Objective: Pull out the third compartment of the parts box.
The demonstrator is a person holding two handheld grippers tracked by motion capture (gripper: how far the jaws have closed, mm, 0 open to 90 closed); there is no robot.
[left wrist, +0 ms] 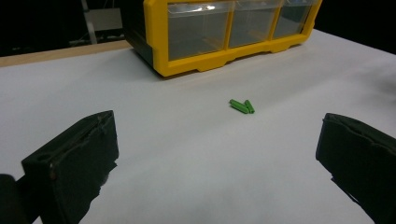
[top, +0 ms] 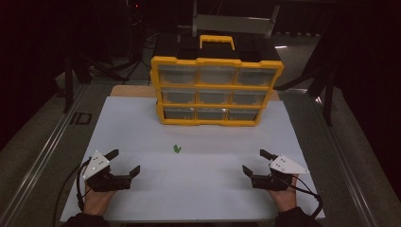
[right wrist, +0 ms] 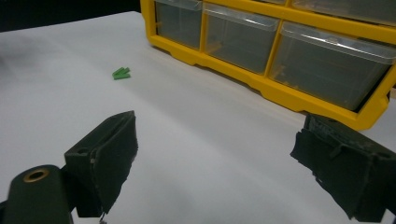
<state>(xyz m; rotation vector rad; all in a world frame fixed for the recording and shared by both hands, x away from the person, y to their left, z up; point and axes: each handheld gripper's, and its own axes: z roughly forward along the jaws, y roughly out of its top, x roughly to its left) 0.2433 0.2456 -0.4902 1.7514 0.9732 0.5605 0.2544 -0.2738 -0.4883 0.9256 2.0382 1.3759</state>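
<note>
The white table top (top: pixel 142 123) spreads out in front of you, and at its far side stands the yellow drawer cabinet (top: pixel 216 90), upright, three rows of three clear drawers facing you, a yellow handle (top: pixel 217 41) on its black top. From the left gripper view you see its bottom row of drawers and its yellow base resting on the white surface. Nearer to you, your left gripper (top: pixel 123 161) sits low over the table at the near left, held in your left hand (top: pixel 98 198), its jaws spread wide with nothing between them but bare table. Your right gripper (top: pixel 257 161) mirrors it at the near right, held in your right hand (top: pixel 285 196), jaws likewise standing wide apart and holding nothing. Between the two grippers and a little farther out, in front of the cabinet and well apart from it, lie the two small green pieces (top: pixel 177 149), side by side and touching at one end, flat on the white surface, untouched by either gripper.
</note>
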